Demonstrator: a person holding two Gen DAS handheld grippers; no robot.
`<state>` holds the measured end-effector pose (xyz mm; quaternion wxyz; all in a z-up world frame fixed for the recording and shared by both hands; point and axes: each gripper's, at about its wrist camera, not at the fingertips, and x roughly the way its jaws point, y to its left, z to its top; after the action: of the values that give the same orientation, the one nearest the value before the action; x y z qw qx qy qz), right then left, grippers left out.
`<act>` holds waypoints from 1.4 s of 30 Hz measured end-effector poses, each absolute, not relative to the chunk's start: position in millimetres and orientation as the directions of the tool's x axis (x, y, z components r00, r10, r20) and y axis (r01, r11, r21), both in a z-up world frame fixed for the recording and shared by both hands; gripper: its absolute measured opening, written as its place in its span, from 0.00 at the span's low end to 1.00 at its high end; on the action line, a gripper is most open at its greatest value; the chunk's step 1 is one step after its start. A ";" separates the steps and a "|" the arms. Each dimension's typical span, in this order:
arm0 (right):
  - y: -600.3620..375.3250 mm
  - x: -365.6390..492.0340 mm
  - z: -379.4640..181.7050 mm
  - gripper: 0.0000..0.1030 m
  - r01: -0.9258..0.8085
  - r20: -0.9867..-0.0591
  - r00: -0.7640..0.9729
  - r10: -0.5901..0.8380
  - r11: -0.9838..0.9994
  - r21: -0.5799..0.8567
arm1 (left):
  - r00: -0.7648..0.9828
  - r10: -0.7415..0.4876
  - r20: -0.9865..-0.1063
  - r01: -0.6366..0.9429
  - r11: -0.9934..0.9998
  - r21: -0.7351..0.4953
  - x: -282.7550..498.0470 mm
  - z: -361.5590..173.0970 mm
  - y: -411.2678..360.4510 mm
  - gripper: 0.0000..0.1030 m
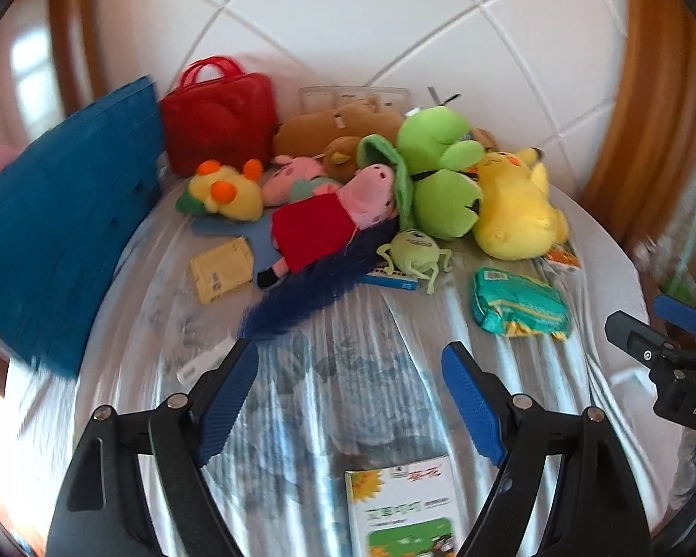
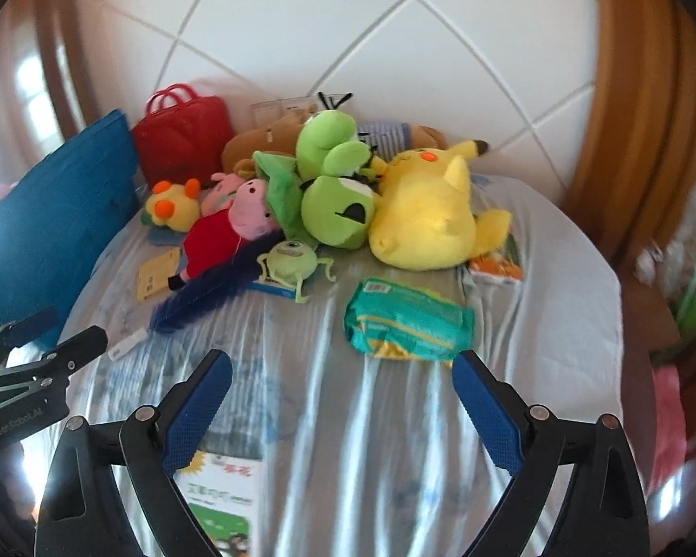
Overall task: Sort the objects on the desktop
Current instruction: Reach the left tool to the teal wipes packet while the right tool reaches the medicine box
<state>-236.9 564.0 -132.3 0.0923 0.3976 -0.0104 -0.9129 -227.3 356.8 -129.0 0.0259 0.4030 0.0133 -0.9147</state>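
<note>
1. Left gripper (image 1: 350, 362): jaws released, nothing between the two blue pads. It hangs over the near part of the surface (image 1: 329, 325), which is draped in a pale, creased cover.
2. Right gripper (image 2: 341, 373): jaws spread wide, empty. Only bare cover lies between the pads.
3. One booklet (image 1: 403, 506) with a sunflower print lies flat at the near edge, just below the left gripper.
4. One teal packet (image 2: 408, 322) lies just beyond the right gripper's pads, apart from them.
5. One small white item (image 2: 126, 344) rests left of centre; blur prevents identification.
6. One yellow packet (image 1: 221, 268) lies flat at the left; one dark blue fluffy piece (image 1: 320, 285) runs diagonally beside it.
7. One small green one-eyed plush (image 1: 413, 253) sits on one blue box (image 1: 394, 281).
8. Plush pile behind: two pink pig toys, one in a red dress (image 1: 329, 223); one yellow-and-orange plush (image 1: 222, 190); one large green plush (image 1: 441, 171); one yellow plush (image 1: 517, 204); at least one brown plush (image 1: 334, 127).
9. One blue cushion (image 1: 65, 213) leans at the far left.
10. One red handbag (image 1: 218, 116) stands upright against the tiled wall.
</note>
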 end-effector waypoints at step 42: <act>678.1 -411.3 -268.5 0.70 0.541 -0.821 -0.414 -0.394 -0.832 0.127 | -0.532 -0.071 -0.844 0.166 -0.986 -0.022 -341.9 -263.4 505.6 0.79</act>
<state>-411.3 678.1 -268.5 0.2792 0.4639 0.0789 -0.8370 -341.9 505.6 -263.4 0.0678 0.4788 0.0495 -0.8739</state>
